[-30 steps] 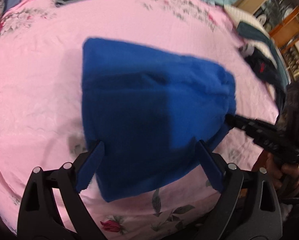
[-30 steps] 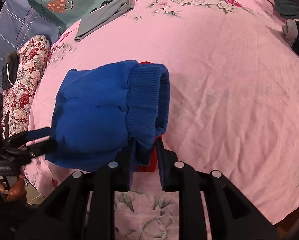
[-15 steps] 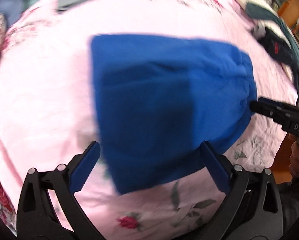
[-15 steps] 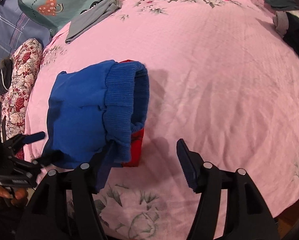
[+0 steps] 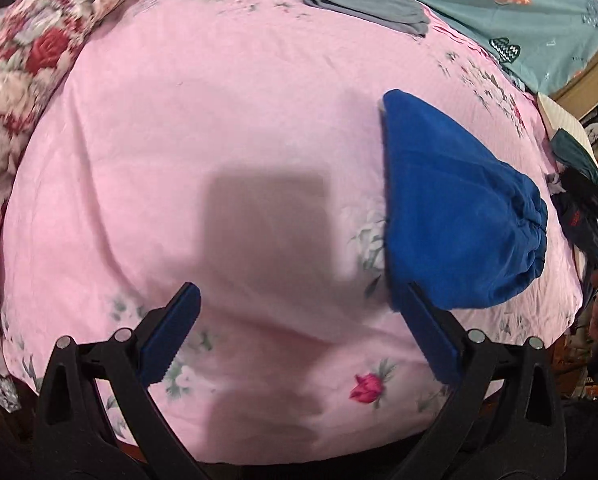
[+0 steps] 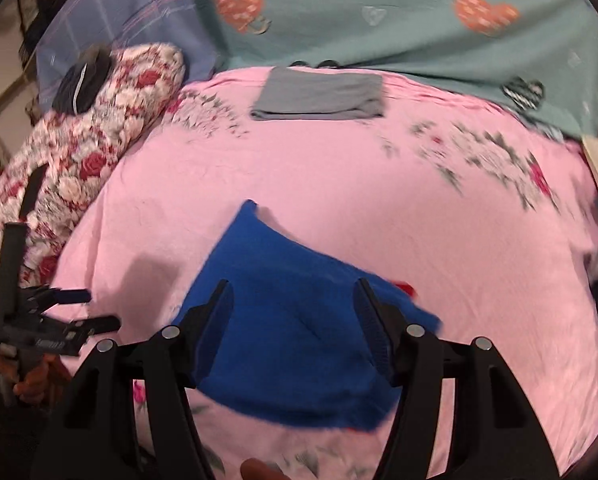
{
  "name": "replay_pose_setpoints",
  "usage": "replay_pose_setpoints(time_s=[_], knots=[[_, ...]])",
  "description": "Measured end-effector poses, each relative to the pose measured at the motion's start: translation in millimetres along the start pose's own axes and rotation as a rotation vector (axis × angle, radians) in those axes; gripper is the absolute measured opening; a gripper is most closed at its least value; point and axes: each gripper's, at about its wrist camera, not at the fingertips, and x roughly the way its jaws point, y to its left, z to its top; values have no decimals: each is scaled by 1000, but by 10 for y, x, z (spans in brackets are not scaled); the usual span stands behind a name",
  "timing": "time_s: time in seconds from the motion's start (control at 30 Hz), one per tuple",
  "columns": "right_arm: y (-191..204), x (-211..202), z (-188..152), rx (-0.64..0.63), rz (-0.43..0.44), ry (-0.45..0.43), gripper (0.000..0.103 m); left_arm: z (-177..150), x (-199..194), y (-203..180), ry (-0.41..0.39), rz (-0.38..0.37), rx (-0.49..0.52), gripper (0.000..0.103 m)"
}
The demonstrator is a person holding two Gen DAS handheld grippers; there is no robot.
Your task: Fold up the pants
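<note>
Folded blue pants [image 5: 459, 216] lie on the pink bedsheet [image 5: 219, 120], their gathered waistband toward the right. My left gripper [image 5: 299, 292] is open wide over bare sheet, with the pants just beyond its right finger and nothing between the fingers. In the right wrist view the pants [image 6: 291, 320] lie below my right gripper [image 6: 294, 287], which is open and hovers above them without touching. A bit of red fabric [image 6: 405, 288] peeks out at the pants' right edge. The left gripper [image 6: 99, 309] also shows at the far left, held by a hand.
A folded grey garment [image 6: 319, 96] lies at the far side of the bed, before a teal sheet [image 6: 379, 12]. A floral pillow [image 6: 87, 152] runs along the left. Dark clothes [image 5: 579, 200] are piled at the right edge.
The right gripper opened, let go of the pants' waistband and lifted away with a roll. The left gripper swung off the pants to the bare sheet on their left.
</note>
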Motion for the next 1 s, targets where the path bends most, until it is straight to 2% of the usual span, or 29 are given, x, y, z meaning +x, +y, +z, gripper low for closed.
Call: replay_pose_setpoints(time_s=[0.07, 0.13, 0.2, 0.23, 0.3, 0.4, 0.47, 0.53, 0.63, 0.77, 0.9, 1.0], knots=[[178, 250, 138, -12, 31, 26, 58, -74, -53, 122, -12, -1, -16, 101], [305, 556, 297, -27, -3, 73, 24, -140, -106, 234, -21, -2, -34, 101], [366, 829, 408, -8, -7, 106, 7, -183, -150, 367, -27, -5, -52, 101], [402, 948, 454, -9, -5, 120, 3, -196, -166, 441, -31, -6, -65, 101], [484, 1182, 505, -32, -11, 159, 3, -229, -190, 583, -30, -10, -83, 101], [488, 1680, 467, -50, -63, 276, 2, -241, -220, 744, -33, -14, -91, 101], [435, 1734, 458, -12, -60, 278, 0, -220, -224, 838, -33, -18, -96, 101], [471, 1519, 495, 10, -40, 243, 4, -197, -245, 941, -37, -29, -103, 101], [602, 935, 372, 7, 101, 169, 4, -141, -226, 1050, -38, -49, -114, 101], [845, 477, -81, -71, 220, 224, 4, -42, -105, 1064, -11, -86, -91, 101], [1106, 421, -475, -190, 205, 285, 4, 40, -1, 990, 6, -114, -54, 101], [1017, 626, -562, -104, 183, 307, 4, 78, 59, 911, 20, -133, -30, 101]])
